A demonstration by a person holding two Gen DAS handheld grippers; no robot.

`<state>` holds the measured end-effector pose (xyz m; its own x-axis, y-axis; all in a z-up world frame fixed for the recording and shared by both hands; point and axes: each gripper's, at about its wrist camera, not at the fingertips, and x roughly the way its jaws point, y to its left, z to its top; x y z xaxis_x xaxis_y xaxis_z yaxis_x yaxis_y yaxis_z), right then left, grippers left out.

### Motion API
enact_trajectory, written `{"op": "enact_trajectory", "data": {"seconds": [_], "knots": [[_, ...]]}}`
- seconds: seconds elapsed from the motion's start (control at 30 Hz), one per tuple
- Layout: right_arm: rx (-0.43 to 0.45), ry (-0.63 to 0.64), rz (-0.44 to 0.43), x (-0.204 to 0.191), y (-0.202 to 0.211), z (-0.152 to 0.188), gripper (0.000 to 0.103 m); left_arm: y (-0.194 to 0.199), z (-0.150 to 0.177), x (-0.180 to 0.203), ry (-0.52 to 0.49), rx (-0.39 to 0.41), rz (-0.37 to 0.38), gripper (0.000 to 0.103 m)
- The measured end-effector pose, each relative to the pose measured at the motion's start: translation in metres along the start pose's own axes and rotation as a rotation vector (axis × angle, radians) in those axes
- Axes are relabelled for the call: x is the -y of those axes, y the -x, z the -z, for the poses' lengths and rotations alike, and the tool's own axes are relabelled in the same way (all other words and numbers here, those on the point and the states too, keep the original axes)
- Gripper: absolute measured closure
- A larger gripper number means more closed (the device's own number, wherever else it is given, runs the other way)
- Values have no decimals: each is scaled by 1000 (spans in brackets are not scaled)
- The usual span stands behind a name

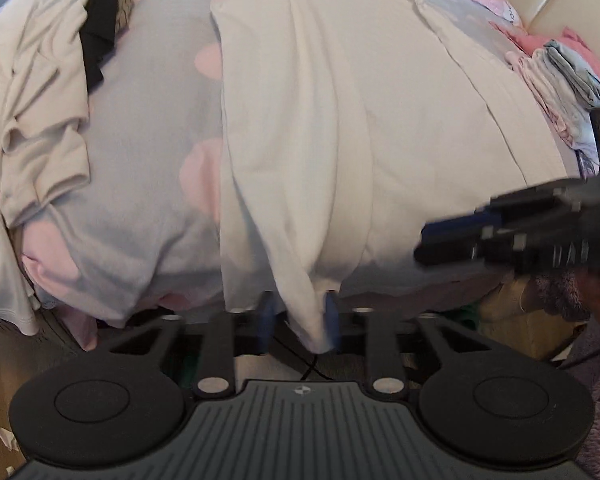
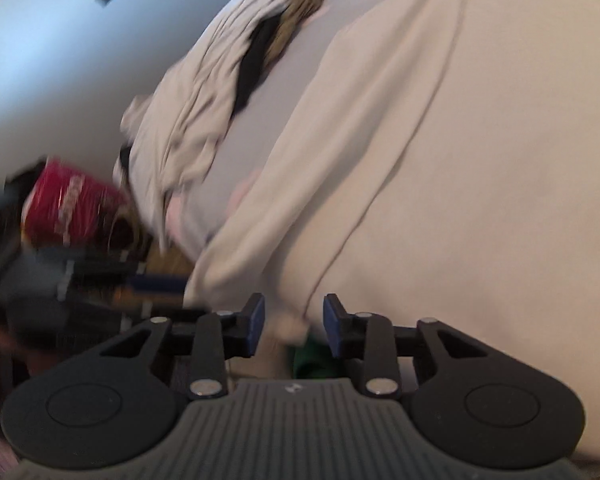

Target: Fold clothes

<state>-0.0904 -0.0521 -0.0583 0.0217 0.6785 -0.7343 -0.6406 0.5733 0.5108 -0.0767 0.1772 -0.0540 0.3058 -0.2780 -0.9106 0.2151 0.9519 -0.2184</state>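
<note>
Left wrist view first: my left tool (image 1: 298, 320) has its blue pads drawn in on a hanging corner of the white garment (image 1: 360, 120), with a fold of cloth pinched between them right at the near edge of the bed (image 1: 140, 208). That garment lies spread across the grey bedspread with pink spots, long creases running away from me, its near end drooping over the edge into my grip. Off to the left sits a rumpled heap of pale clothes (image 1: 32, 92) with a black piece (image 1: 98, 40) tucked into it, well apart from the garment I'm holding. Far right, near the headboard, there's a stack of folded laundry (image 1: 560, 80) in pink and pale tones. My right tool (image 1: 452, 240) comes in from the right side, blurred, just beside the garment's near right edge.

Right wrist view now, and it's smeared with motion. My right tool (image 2: 294, 322) has its pads standing apart, and a bit of the white garment (image 2: 440, 160) hangs down into the gap between them without being clamped. The garment fills most of the frame above. The heap of pale clothes (image 2: 188, 120) shows up beyond it, and a red bag (image 2: 68, 204) sits low on the left, off the bed. My left tool (image 2: 156, 284) shows at the left, blurred, at the garment's edge.
</note>
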Motion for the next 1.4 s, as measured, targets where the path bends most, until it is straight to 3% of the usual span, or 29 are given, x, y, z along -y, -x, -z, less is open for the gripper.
{"op": "enact_trajectory", "data": {"seconds": [0.07, 0.33, 0.4, 0.53, 0.57, 0.6, 0.73, 0.93, 1.03, 1.2, 1.4], "knots": [[-26, 43, 4, -7, -14, 9, 67, -2, 2, -10, 23, -5, 17, 98], [-44, -50, -11, 1, -68, 21, 68, 5, 7, -38, 135, 29, 94, 100], [-32, -88, -16, 7, -75, 23, 78, 5, 8, -41, 148, 32, 107, 100], [3, -186, -79, 18, -81, 27, 82, 5, 8, -45, 169, 33, 139, 100], [12, -211, -96, 21, -82, 27, 94, 5, 8, -45, 173, 33, 144, 100], [12, -237, -111, 23, -79, 28, 100, 5, 8, -46, 178, 32, 154, 100], [4, -327, -168, 25, -50, 30, 101, 10, 9, -50, 215, 37, 213, 100], [74, -329, -206, 7, 13, 24, 101, 6, 5, -54, 282, -5, 279, 100], [66, -330, -178, 5, 25, 27, 101, -9, 3, -49, 259, -66, 228, 100], [-10, -371, -83, 25, -6, 41, 102, -37, 2, -50, 257, -137, 166, 100], [-30, -366, -62, 31, -20, 43, 102, -52, 8, -59, 285, -194, 49, 100]]}}
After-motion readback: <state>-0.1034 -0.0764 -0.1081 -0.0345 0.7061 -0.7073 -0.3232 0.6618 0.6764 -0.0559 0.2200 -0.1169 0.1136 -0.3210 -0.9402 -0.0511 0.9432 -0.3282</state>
